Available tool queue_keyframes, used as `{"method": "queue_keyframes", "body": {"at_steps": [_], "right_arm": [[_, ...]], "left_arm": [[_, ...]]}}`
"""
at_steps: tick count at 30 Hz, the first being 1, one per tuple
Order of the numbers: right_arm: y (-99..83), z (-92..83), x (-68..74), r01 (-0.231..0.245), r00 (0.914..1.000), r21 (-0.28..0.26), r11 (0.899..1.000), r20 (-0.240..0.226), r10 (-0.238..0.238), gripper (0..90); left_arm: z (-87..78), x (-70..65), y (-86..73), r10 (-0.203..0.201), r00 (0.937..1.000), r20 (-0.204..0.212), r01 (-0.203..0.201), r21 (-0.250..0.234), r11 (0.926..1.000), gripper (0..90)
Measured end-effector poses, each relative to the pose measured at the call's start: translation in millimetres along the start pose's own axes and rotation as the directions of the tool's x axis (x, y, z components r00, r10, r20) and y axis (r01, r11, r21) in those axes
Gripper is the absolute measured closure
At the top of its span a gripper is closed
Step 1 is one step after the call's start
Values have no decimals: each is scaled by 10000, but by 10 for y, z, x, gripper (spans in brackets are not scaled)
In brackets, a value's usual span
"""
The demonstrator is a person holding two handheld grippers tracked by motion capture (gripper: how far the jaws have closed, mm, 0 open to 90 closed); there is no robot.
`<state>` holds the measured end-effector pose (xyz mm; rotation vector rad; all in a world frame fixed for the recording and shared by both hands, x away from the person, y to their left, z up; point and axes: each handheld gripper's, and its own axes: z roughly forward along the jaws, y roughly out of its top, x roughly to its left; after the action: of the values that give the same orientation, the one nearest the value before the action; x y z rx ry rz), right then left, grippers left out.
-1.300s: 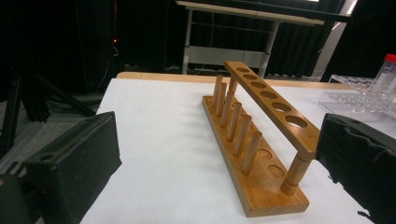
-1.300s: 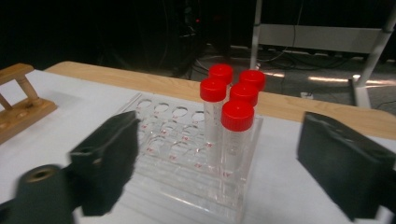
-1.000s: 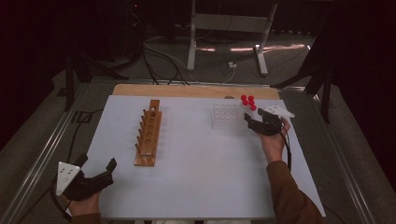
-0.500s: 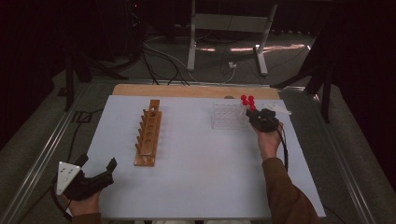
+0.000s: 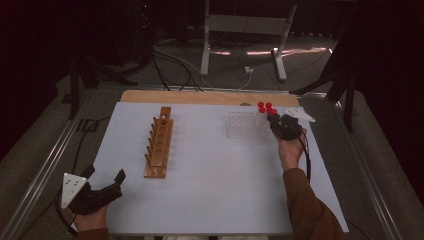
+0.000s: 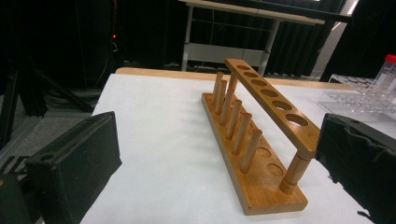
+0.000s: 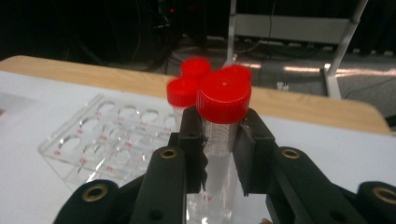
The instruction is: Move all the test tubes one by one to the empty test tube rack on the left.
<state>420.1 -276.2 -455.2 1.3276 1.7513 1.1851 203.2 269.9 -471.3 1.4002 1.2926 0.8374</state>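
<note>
- Step in hand: picking a red-capped tube [image 7: 222,121] out of the clear rack [image 5: 245,125], which stands at about 1 o'clock from the middle of the white bench [image 5: 210,185].
- Right gripper [image 7: 222,149] clamped on that tube just under its cap, jaws having just closed onto it; tube upright between the pads, its lower end apparently in a rack hole, though hidden behind the jaws and hard to confirm.
- Three more red caps [image 7: 189,86] clustered just beyond the held tube, at 11 to 12 o'clock of it in the right gripper view.
- Next move, by judgement: a straight lift to clear the hole without tipping the light rack or knocking the neighbouring tubes, then a carry toward 9 o'clock to the wooden rack [image 5: 159,142], with the tube kept vertical for one of its round holes.
- Right hand [image 5: 290,150] reaching forward along the bench's right side, forearm in from 5 o'clock, gripper pointed at the clear rack's right end.
- Left gripper [image 5: 102,187] resting low near the 7 o'clock corner, jaws wide apart and holding nothing, aimed at the wooden rack.
</note>
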Motion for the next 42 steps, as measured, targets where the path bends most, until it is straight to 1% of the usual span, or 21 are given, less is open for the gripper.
{"method": "queue_keyframes", "body": {"at_steps": [3,4,7,9,12,14,15,16,19,22,24,26,27,28,31,33,36,37,38,39,42], "right_arm": [[97,-71,28,169,9999,-286,9994,2,-169,746],[97,-71,28,169,9999,-286,9994,2,-169,746],[195,-140,52,425,9991,-370,9984,-58,-428,747],[209,-157,55,421,9990,-398,9983,-100,-426,746],[226,-190,76,587,9980,-396,9975,-207,-596,746],[225,-213,110,877,9958,-287,9957,-224,-884,746],[225,-213,110,877,9958,-287,9957,-224,-884,746],[228,-235,133,1147,9931,-258,9931,-199,-1152,746],[237,-258,140,1208,9923,-315,9922,-239,-1216,747],[248,-289,145,1155,9922,-398,9925,-418,-1171,747],[253,-316,165,1076,9913,-428,9933,-716,-1105,747],[254,-327,182,1166,9898,-453,9921,-776,-1198,747],[258,-349,228,1329,9865,-509,9898,-900,-1371,747],[262,-360,252,1366,9851,-554,9891,-981,-1415,747],[276,-396,332,1436,9807,-605,9878,-1249,-1502,747],[291,-421,387,1566,9759,-607,9858,-1443,-1639,747],[318,-449,458,1690,9698,-538,9842,-1691,-1757,746],[324,-454,477,1656,9695,-440,9852,-1756,-1708,747],[329,-458,494,1617,9688,-348,9862,-1844,-1653,747],[331,-462,512,1588,9673,-306,9868,-1952,-1617,746],[326,-481,570,1631,9594,-206,9864,-2300,-1635,746]], "left_arm": [[-2,1,0,-5,10000,-11,5,-3,10000,8],[-2,3,-1,2,10000,-20,-2,10,10000,8],[1,5,-1,3,10000,-32,-3,29,10000,7],[2,2,-1,17,10000,-47,-17,24,10000,7],[9,-6,-2,56,10000,-53,-55,52,10000,7],[16,-10,-1,77,10000,-46,-77,55,10000,7],[18,-11,0,90,9999,-52,-90,70,9999,7],[20,-11,0,95,9999,-50,-95,96,9999,7],[27,-14,2,122,9999,-67,-121,178,9998,7],[23,-30,20,105,9999,-57,-104,137,9999,8],[16,-49,44,107,9999,-26,-107,97,9999,8],[18,-70,78,54,10000,59,-54,104,9999,7],[23,-81,97,26,9999,117,-28,142,9999,8],[39,-113,136,73,9997,218,-77,218,9997,8],[60,-154,174,178,9993,331,-186,259,9995,8],[80,-195,215,280,9984,485,-295,302,9991,8],[118,-293,305,458,9953,857,-482,264,9985,8],[130,-320,330,571,9940,935,-597,256,9979,8],[130,-320,330,571,9940,935,-597,256,9979,8],[160,-381,378,720,9911,1119,-753,253,9968,8],[198,-447,425,862,9878,1296,-901,242,9956,8]]}}
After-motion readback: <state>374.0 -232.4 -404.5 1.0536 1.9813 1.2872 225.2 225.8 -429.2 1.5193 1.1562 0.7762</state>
